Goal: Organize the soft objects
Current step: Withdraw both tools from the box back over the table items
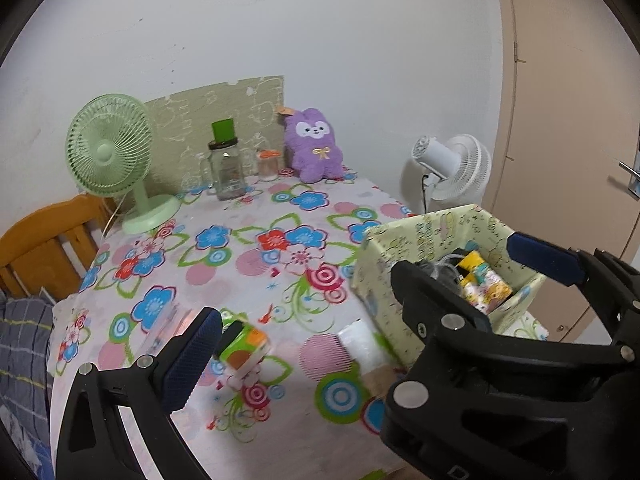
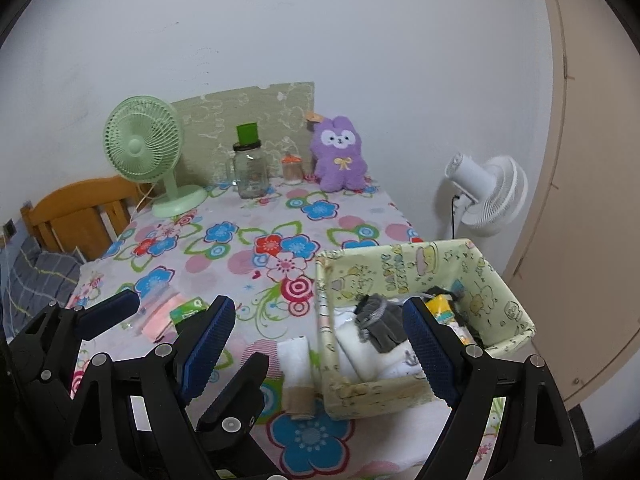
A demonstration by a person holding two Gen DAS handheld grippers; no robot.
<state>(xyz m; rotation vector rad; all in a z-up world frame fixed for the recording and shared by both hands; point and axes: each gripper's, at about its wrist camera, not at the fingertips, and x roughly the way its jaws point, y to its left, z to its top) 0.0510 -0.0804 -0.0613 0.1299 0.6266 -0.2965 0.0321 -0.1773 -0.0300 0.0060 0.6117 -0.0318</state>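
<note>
Right gripper (image 2: 320, 344): wide open, empty, partly hiding box (image 2: 496, 280) contents. Left gripper (image 2: 108, 316): spread, empty; green packet (image 1: 242, 346) blurred.

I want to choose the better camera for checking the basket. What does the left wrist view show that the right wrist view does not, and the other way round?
Only the left wrist view shows the door handle and the top face of the green and orange packet.

Only the right wrist view shows the grey gloves and white folded cloths inside the basket, plus the pink packet.

Both show the purple plush, green fan, glass jar and rolled towel beside the basket.
</note>
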